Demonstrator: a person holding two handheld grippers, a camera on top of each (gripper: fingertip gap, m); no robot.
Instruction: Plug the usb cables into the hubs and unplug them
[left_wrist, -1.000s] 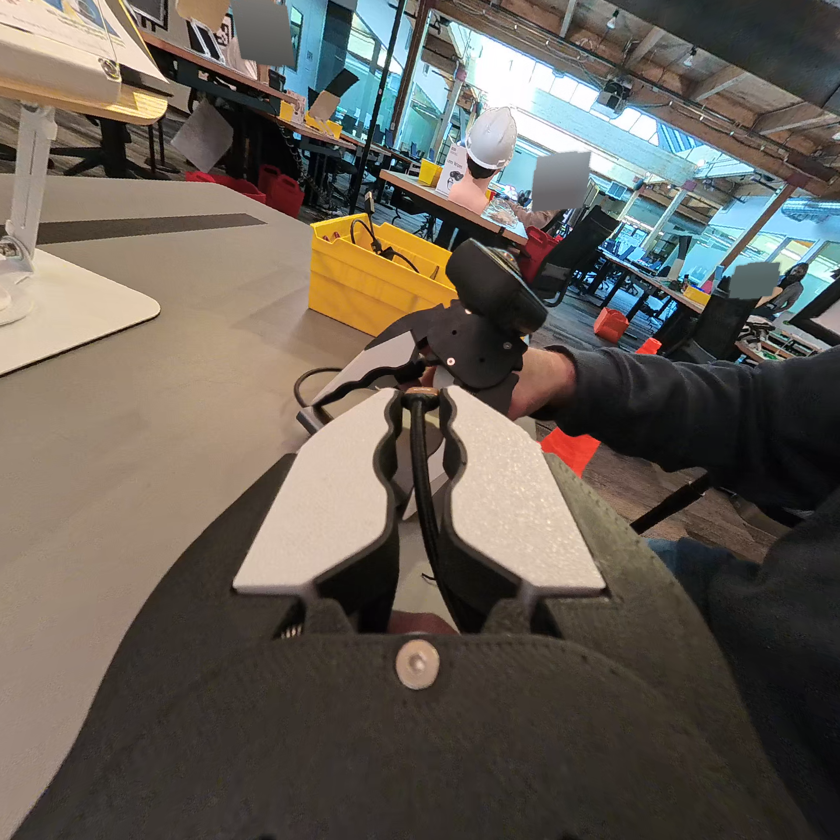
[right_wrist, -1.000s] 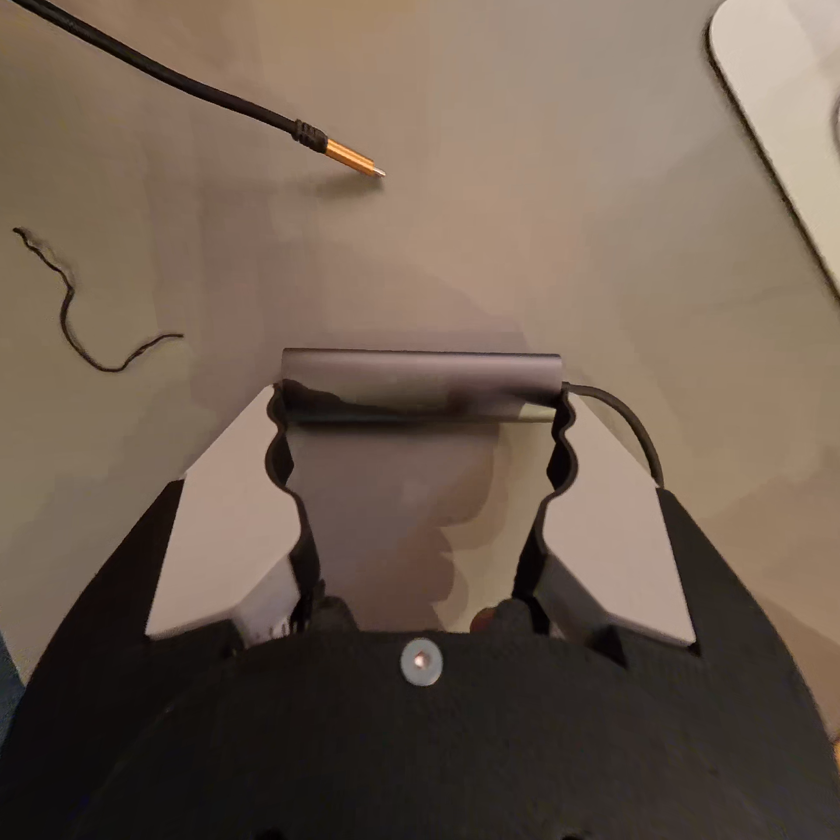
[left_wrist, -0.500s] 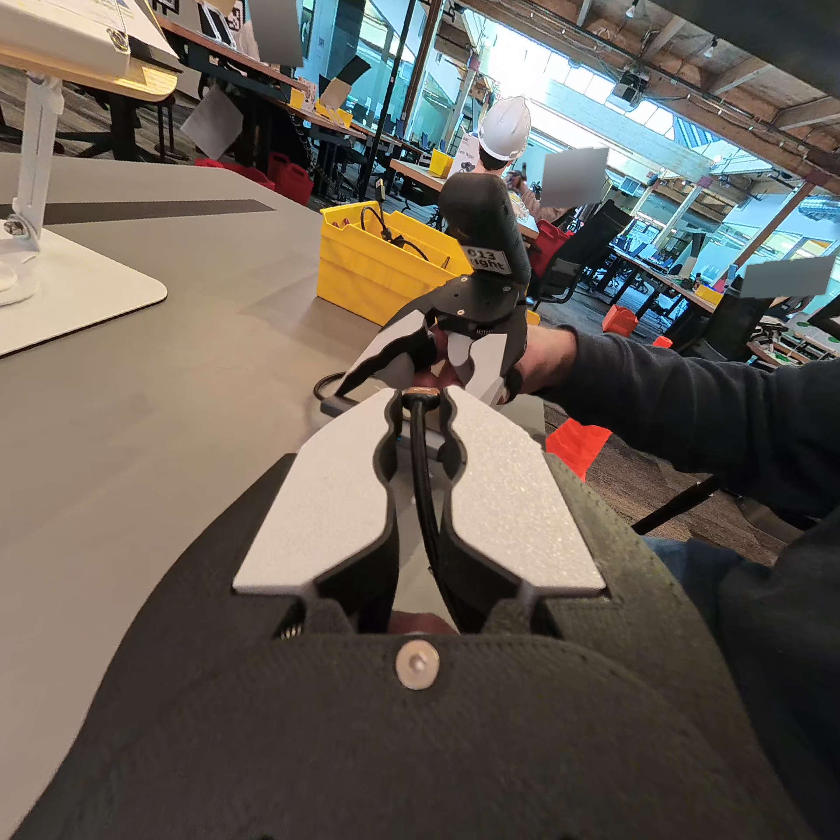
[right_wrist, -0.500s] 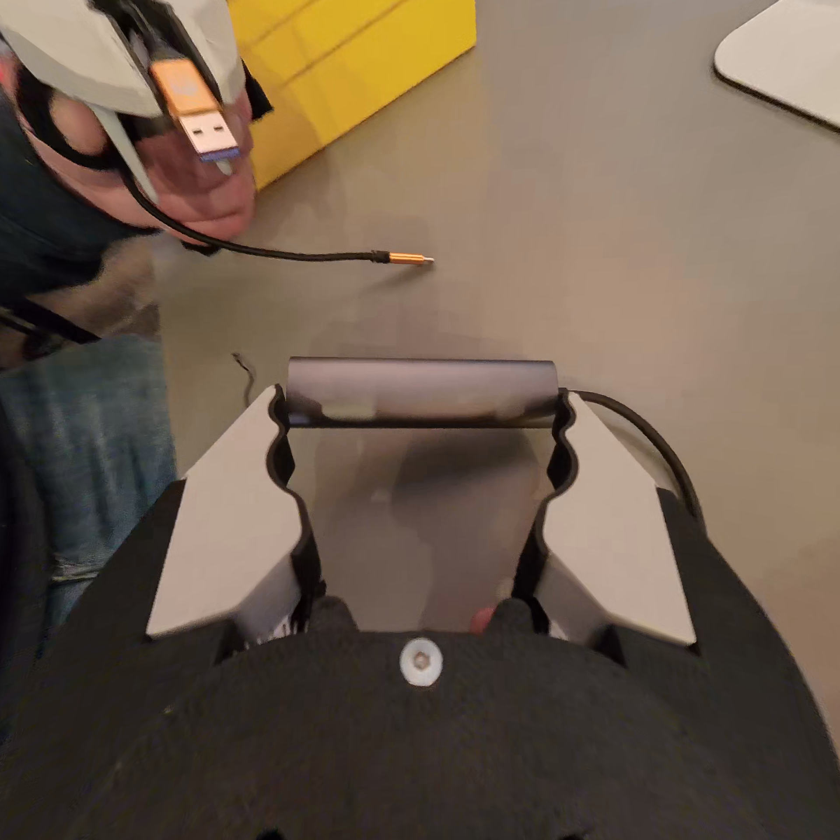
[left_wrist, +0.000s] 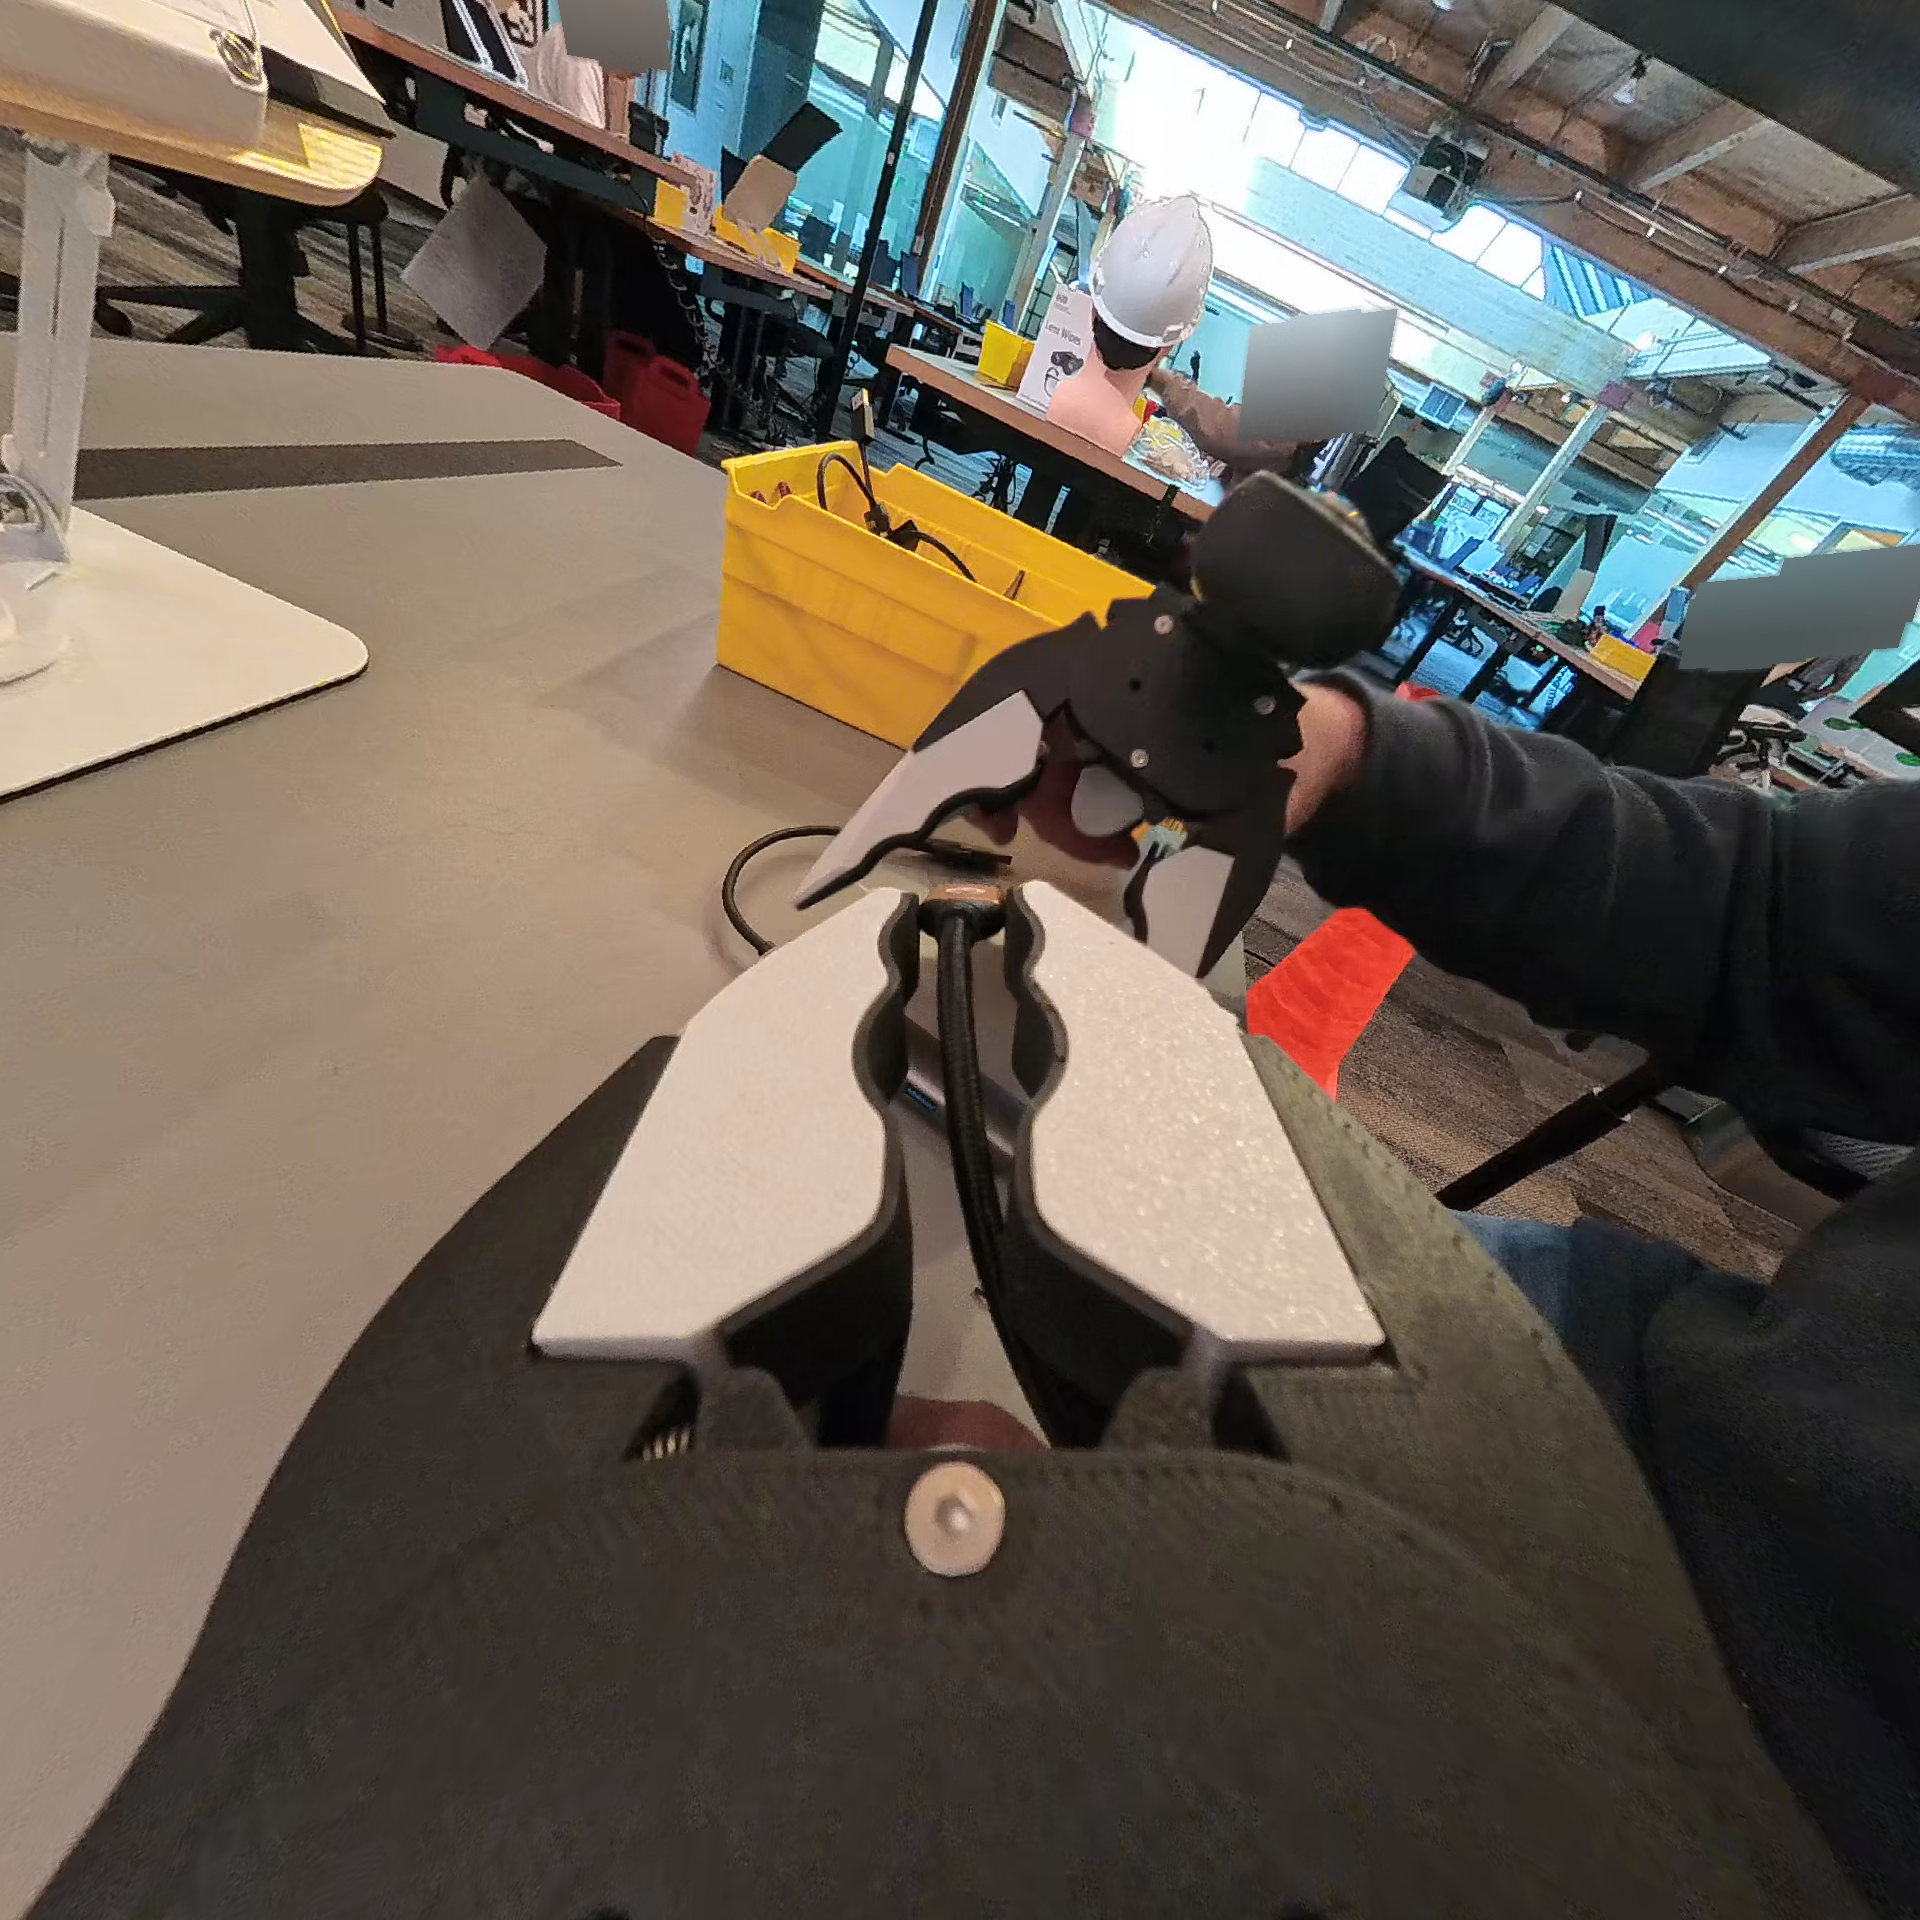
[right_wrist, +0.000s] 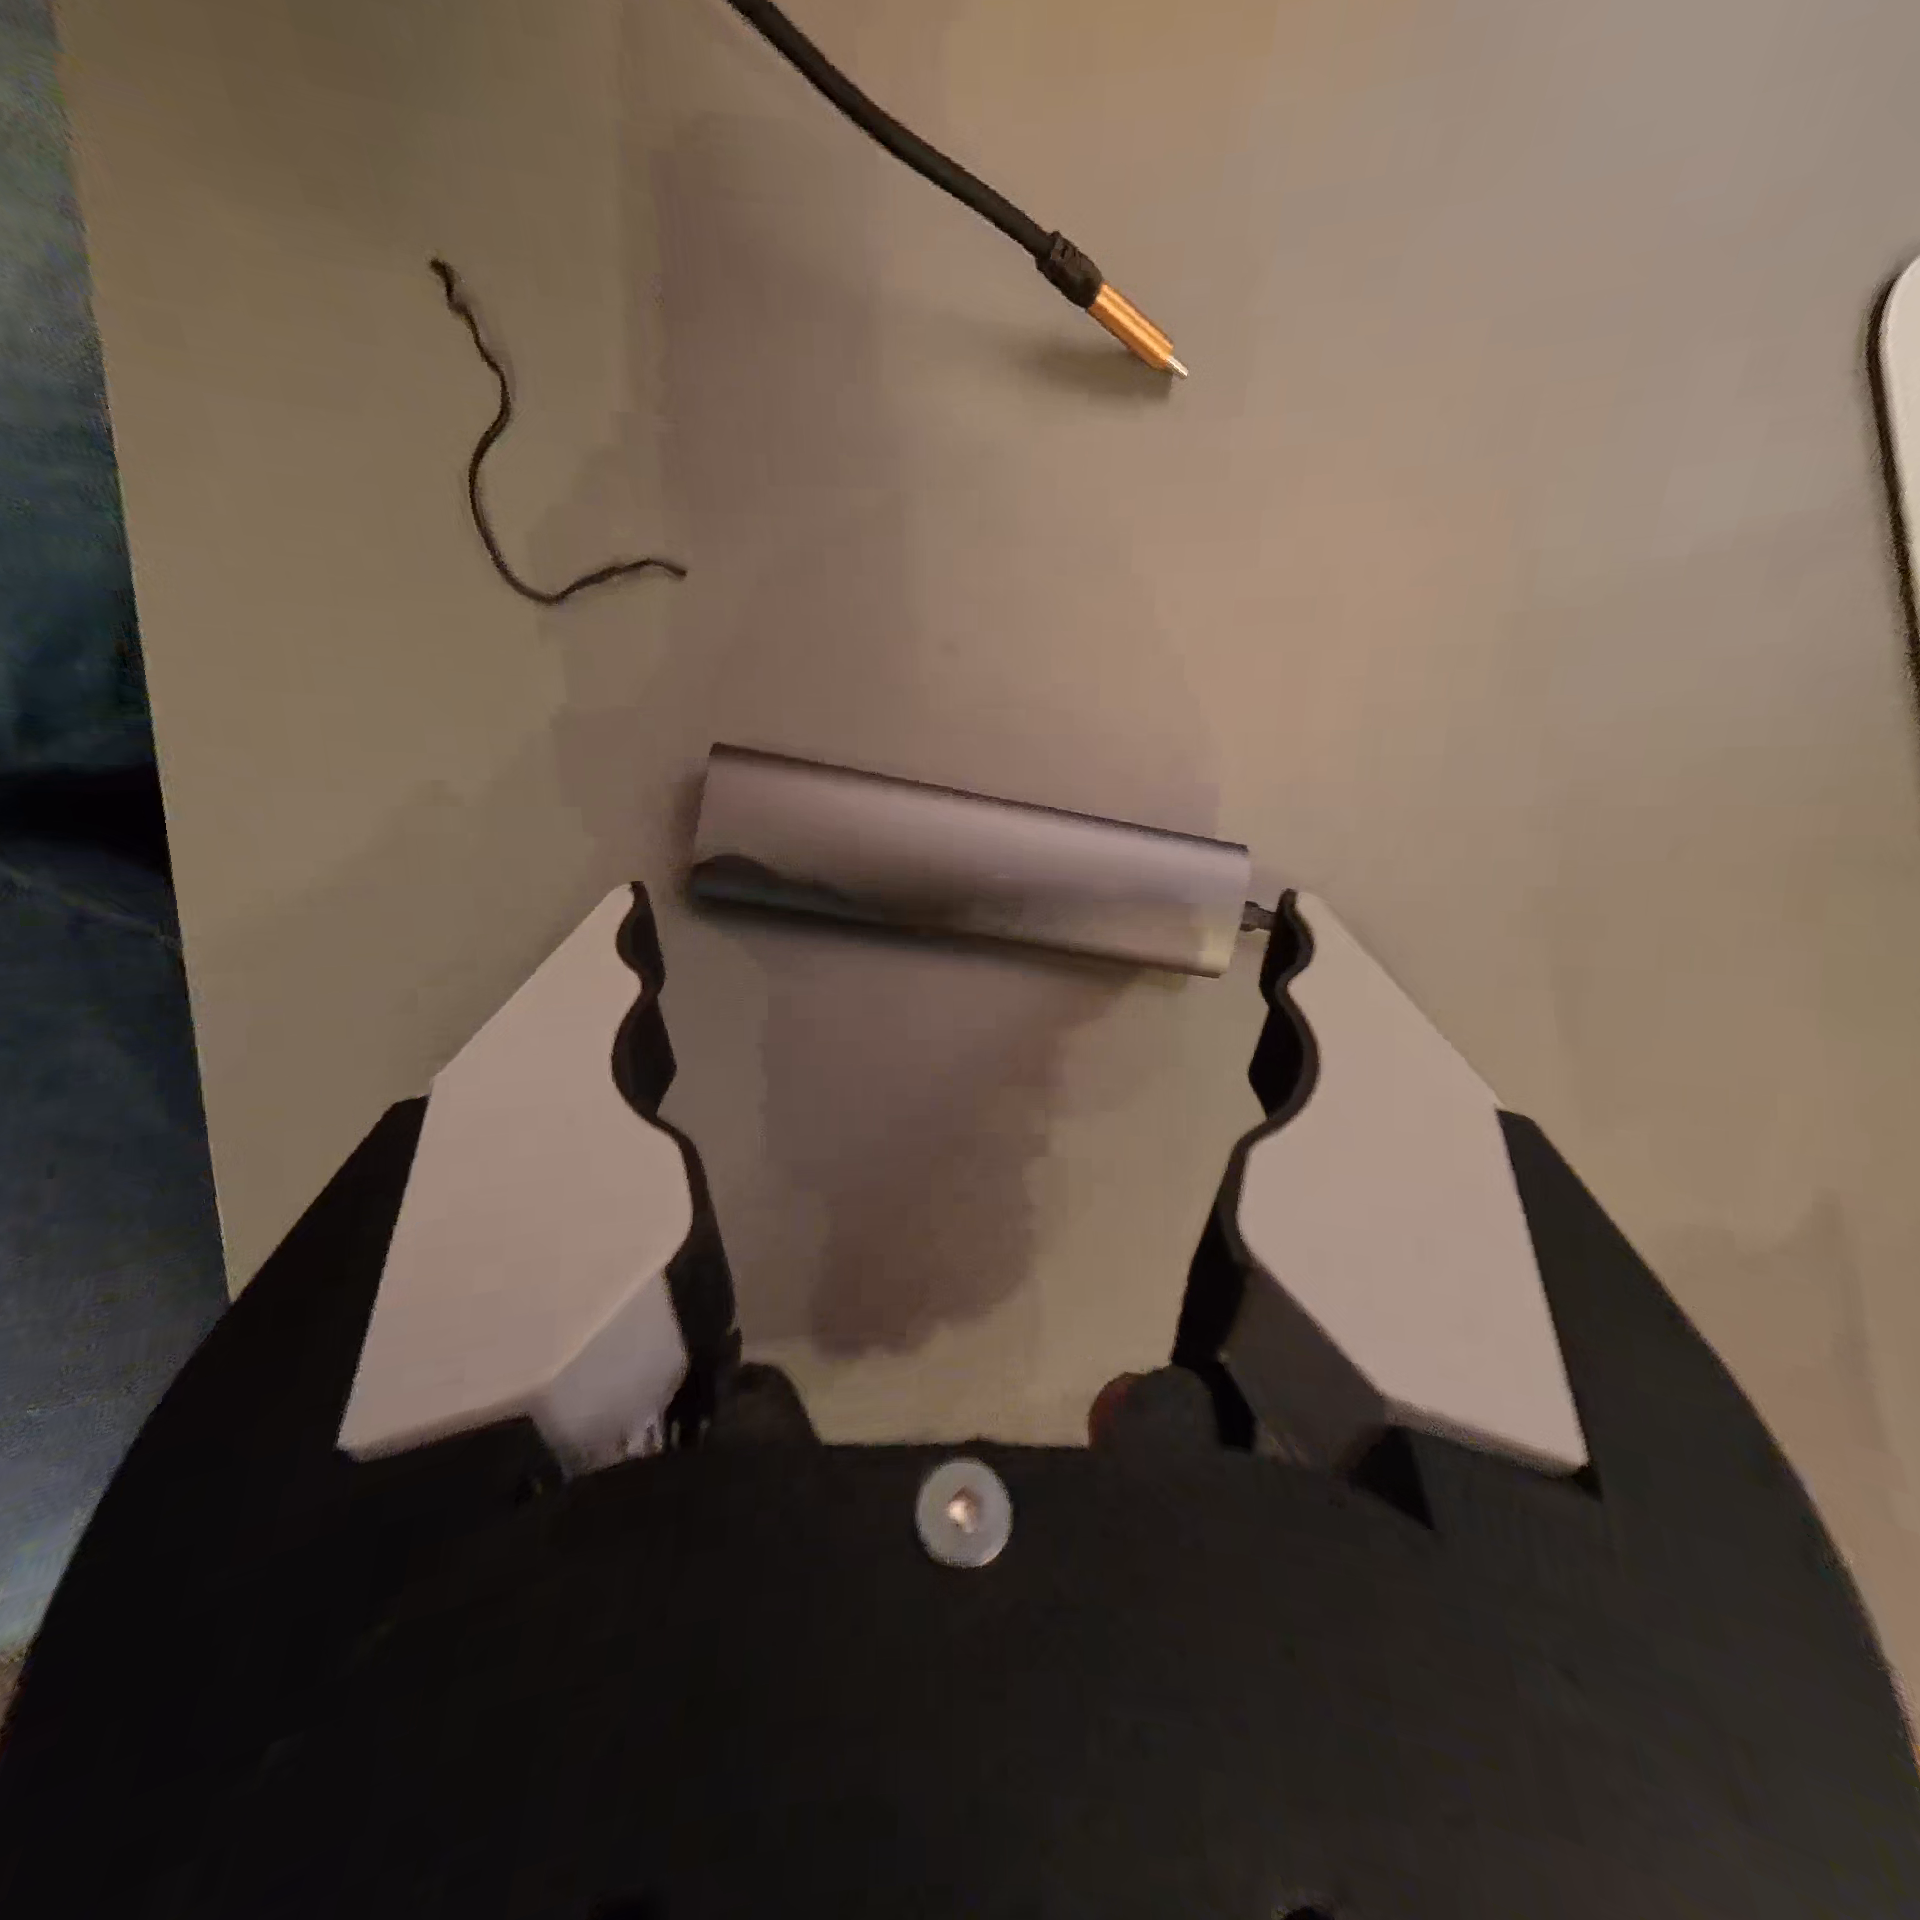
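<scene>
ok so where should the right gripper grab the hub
By its two short ends, coming down from above. The hub is a slim grey bar lying flat on the table, slightly skewed, and the right gripper is open about as wide as the bar is long. The right finger sits near the cable end, so square up to the skew first, probably.

Grey table (left_wrist: 312, 987), bearing: a yellow bin (left_wrist: 862, 613) near its far edge, a white stand base (left_wrist: 156, 675), a grey hub (right_wrist: 966, 862), a loose black thread (right_wrist: 499, 447), a gold-tipped cable end (right_wrist: 1127, 327).
</scene>
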